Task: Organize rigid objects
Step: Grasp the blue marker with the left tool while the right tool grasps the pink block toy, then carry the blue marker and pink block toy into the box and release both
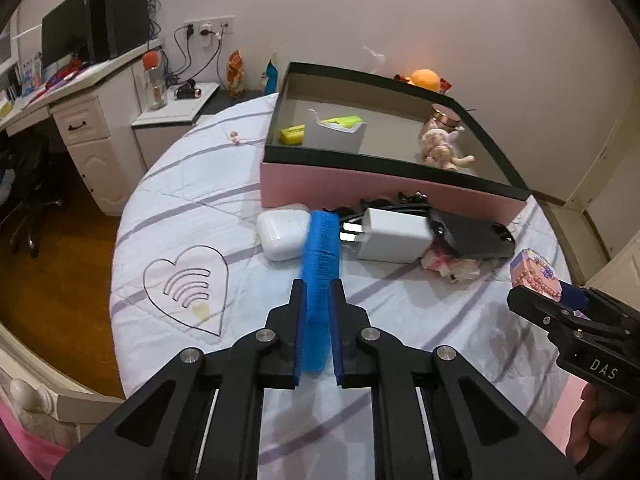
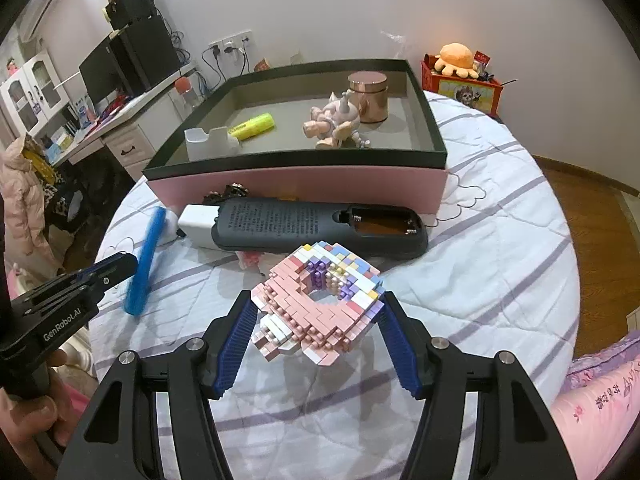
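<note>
My left gripper [image 1: 317,294] is shut on a blue comb [image 1: 320,264] and holds it above the bedspread; the comb also shows in the right wrist view [image 2: 145,258]. My right gripper [image 2: 318,312] is shut on a pink and pastel brick model [image 2: 320,304], also seen in the left wrist view [image 1: 534,274]. The pink box with a dark rim [image 2: 296,184] stands behind. In it lie a yellow highlighter [image 2: 252,126], a white holder [image 2: 210,142], a small figurine [image 2: 334,122] and a copper jar [image 2: 368,96].
On the bedspread before the box lie a white earbud case [image 1: 280,234], a white charger [image 1: 394,238] and a dark remote with its battery bay open [image 2: 316,228]. A desk with a monitor [image 1: 68,36] stands at left. A red box with an orange plush [image 2: 460,76] sits at back right.
</note>
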The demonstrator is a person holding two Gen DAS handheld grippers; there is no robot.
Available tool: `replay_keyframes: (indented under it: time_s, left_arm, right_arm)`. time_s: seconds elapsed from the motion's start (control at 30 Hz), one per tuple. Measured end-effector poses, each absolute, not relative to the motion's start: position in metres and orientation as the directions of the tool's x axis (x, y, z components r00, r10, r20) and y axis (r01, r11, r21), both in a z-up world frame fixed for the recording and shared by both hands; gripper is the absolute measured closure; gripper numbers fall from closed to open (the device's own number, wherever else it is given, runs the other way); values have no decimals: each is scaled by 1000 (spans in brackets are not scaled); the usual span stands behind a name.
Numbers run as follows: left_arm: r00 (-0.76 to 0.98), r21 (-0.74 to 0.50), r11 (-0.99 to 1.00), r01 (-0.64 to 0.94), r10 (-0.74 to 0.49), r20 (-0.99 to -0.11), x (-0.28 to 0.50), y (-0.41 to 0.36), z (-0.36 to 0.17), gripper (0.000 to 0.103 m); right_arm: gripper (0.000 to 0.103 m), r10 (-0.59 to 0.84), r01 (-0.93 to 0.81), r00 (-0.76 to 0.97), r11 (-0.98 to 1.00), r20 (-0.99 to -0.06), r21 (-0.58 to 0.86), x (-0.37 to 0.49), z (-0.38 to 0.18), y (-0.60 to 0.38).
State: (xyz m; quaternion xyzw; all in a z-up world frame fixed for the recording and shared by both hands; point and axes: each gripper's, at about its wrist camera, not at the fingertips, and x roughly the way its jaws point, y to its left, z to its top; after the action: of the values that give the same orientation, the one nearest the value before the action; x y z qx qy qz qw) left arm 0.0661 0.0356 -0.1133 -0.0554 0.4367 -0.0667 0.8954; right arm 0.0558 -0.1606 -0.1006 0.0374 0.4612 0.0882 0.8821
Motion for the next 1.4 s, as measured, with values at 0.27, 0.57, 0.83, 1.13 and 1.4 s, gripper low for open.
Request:
replay_keyframes:
  time_s: [0.27, 0.57, 0.83, 1.13, 1.4]
  left_arm:
    - [604, -78, 993, 84, -113, -789, 76, 27, -123, 47]
    - [566, -128, 989, 78, -150, -811, 95, 27, -147, 74]
    - [573, -161, 983, 88, -182, -799, 91, 29, -143, 88]
    - [617, -149, 982, 118, -190, -764, 75, 27, -110, 88]
    - [660, -144, 978, 153, -210, -721, 84, 25, -68, 88]
  right_arm:
    - [40, 192, -123, 559, 981, -807, 149, 51, -100, -157]
    - [40, 193, -123, 551, 981, -812, 150, 55, -103, -158]
    - [40, 197, -121, 552, 980, -810, 156, 54, -102, -159]
    - [40, 212, -135, 571, 977, -793, 164, 49, -90, -158]
    - [40, 229, -162, 621, 973, -750, 163, 56, -56, -158]
